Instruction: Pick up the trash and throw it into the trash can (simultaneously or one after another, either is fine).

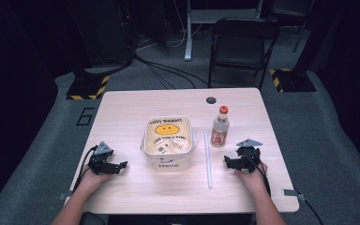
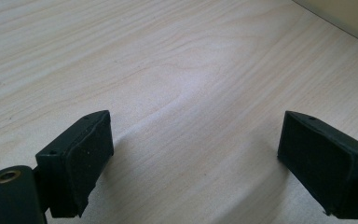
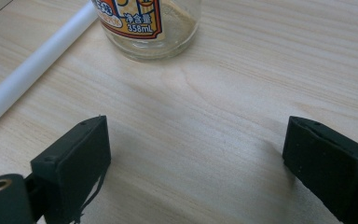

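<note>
A clear bottle point(image 1: 220, 127) with an orange cap and a printed label stands upright right of centre; its base point(image 3: 149, 28) is just ahead of my right gripper. A long white straw point(image 1: 207, 160) lies flat beside it, seen again as a white tube point(image 3: 32, 65). A white tub point(image 1: 167, 142) with a yellow smiley face sits mid-table. My left gripper point(image 1: 118, 166) rests near the front left, jaws open point(image 2: 196, 154) over bare wood. My right gripper point(image 1: 229, 161) rests at the front right, jaws open point(image 3: 196, 158) with nothing between them.
The wooden table point(image 1: 136, 105) has a round cable hole point(image 1: 211, 100) at its far edge. A black folding chair point(image 1: 243, 44) stands behind the table. Cables run over the grey floor, and yellow-black striped bases point(image 1: 91, 87) stand at both far corners.
</note>
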Motion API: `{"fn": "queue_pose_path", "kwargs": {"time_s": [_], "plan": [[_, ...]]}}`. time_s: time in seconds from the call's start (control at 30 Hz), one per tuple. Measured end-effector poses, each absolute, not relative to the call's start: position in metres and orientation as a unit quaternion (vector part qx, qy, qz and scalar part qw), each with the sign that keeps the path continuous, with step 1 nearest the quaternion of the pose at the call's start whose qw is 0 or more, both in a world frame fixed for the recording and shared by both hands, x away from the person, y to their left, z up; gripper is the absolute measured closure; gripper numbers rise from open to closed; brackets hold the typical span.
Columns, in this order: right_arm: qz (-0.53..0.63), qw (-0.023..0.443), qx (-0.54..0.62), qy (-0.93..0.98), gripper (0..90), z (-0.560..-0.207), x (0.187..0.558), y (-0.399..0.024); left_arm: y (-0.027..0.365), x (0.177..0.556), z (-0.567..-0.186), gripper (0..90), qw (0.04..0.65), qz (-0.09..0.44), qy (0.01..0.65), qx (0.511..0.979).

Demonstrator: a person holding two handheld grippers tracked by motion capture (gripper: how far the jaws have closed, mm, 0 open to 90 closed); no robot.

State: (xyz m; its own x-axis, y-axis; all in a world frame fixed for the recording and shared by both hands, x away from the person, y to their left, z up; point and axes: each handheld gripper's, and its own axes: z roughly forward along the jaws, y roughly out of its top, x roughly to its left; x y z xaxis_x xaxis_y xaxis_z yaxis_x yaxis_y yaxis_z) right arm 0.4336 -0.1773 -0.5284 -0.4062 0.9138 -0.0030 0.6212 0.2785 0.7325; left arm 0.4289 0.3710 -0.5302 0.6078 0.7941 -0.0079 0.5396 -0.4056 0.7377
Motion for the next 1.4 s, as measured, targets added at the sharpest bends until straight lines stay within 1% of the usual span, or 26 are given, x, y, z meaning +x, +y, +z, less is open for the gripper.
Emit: {"fn": "queue_pose_path", "kwargs": {"time_s": [0.2, 0.23, 0.3, 0.37, 0.4, 0.5, 0.6, 0.63, 0.73, 0.9, 1.07, 1.23, 1.4], "plan": [[0.336, 0.218, 0.503, 0.766, 8.3, -0.528, 0.432, -0.177, 0.371, 0.429, -0.53, 10.2, 0.363, 0.175, 0.407, 0.82], [0.336, 0.221, 0.499, 0.767, 10.0, -0.528, 0.432, -0.178, 0.371, 0.429, -0.53, 10.2, 0.363, 0.175, 0.407, 0.82], [0.338, 0.221, 0.503, 0.764, 16.2, -0.527, 0.43, -0.179, 0.371, 0.429, -0.53, 10.2, 0.363, 0.175, 0.407, 0.82], [0.339, 0.22, 0.505, 0.763, 19.3, -0.526, 0.429, -0.18, 0.371, 0.429, -0.53, 10.2, 0.363, 0.175, 0.407, 0.82], [0.339, 0.22, 0.505, 0.763, 19.3, -0.526, 0.429, -0.18, 0.371, 0.429, -0.53, 10.2, 0.363, 0.175, 0.407, 0.82], [0.334, 0.218, 0.508, 0.764, 28.2, -0.524, 0.427, -0.18, 0.371, 0.429, -0.53, 10.2, 0.363, 0.175, 0.407, 0.82], [0.328, 0.219, 0.515, 0.761, 35.3, -0.521, 0.427, -0.18, 0.371, 0.429, -0.53, 10.2, 0.363, 0.175, 0.407, 0.82], [0.324, 0.215, 0.521, 0.76, 39.4, -0.52, 0.426, -0.179, 0.371, 0.428, -0.53, 10.2, 0.361, 0.175, 0.407, 0.821], [0.321, 0.214, 0.515, 0.765, 43.1, -0.518, 0.425, -0.178, 0.371, 0.428, -0.53, 10.2, 0.361, 0.175, 0.408, 0.82], [0.317, 0.215, 0.511, 0.77, 46.1, -0.515, 0.426, -0.179, 0.371, 0.428, -0.53, 10.2, 0.361, 0.174, 0.408, 0.82], [0.332, 0.207, 0.509, 0.767, 47.4, -0.509, 0.424, -0.182, 0.372, 0.428, -0.529, 10.2, 0.359, 0.172, 0.405, 0.823], [0.342, 0.219, 0.507, 0.761, 47.3, -0.497, 0.419, -0.182, 0.372, 0.428, -0.529, 10.2, 0.36, 0.172, 0.406, 0.822], [0.348, 0.212, 0.509, 0.758, 47.0, -0.49, 0.417, -0.186, 0.372, 0.428, -0.529, 10.2, 0.359, 0.172, 0.406, 0.823]]}}
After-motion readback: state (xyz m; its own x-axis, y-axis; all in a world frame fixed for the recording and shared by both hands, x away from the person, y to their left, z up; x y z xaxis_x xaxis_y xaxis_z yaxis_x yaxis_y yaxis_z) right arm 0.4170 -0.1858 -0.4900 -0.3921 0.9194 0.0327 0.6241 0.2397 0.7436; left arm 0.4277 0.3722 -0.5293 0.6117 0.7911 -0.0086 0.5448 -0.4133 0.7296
